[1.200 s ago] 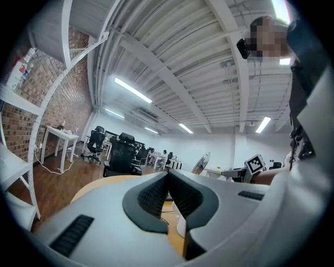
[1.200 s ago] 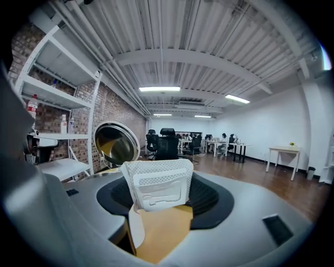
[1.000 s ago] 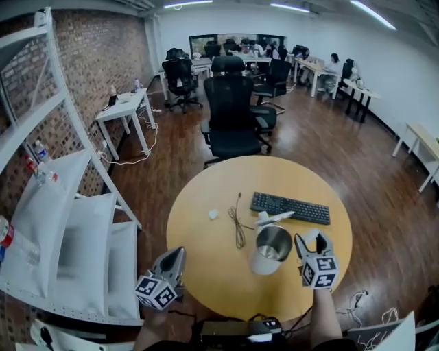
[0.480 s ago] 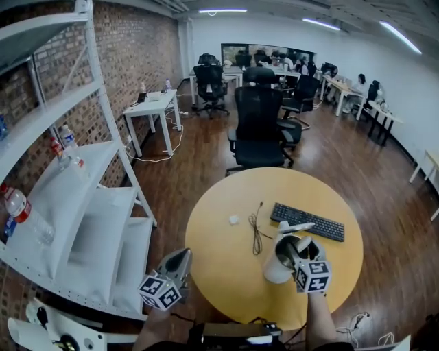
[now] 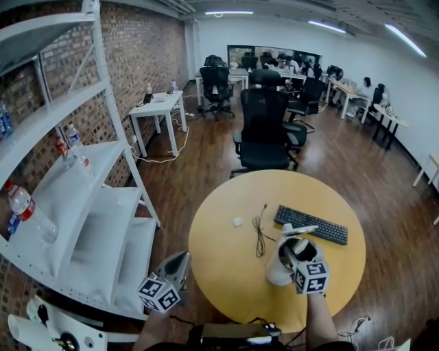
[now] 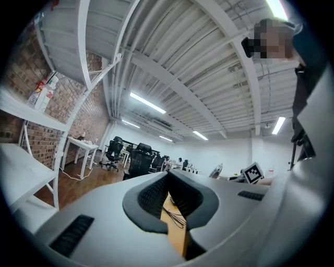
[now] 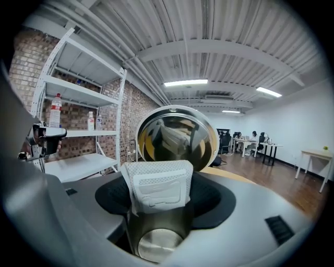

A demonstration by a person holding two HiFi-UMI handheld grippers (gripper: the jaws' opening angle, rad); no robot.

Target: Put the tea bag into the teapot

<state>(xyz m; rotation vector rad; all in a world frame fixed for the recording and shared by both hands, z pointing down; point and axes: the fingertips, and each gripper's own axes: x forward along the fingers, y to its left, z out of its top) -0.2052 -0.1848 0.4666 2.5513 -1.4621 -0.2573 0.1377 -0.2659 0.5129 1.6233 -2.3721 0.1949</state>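
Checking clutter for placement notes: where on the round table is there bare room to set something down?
Two bare patches on the round table: the far side, between the keyboard and the office chair, and the near-left part, from the cable out to the rim. It is crowded at centre-right, where cable, keyboard and teapot sit close together.

- Round yellow tabletop in the near middle, on a dark wooden floor
- Black keyboard on the right part of the tabletop
- Thin dark cable looped just left of the keyboard
- Small white thing left of the cable, apart from it
- Black office chair at the far edge of the tabletop
- White shelf unit along the left, against a brick wall
- Plastic bottle lying on a near shelf, others upright farther along
- White desk by the wall, far left
- More chairs and desks at the far end, under strip lights
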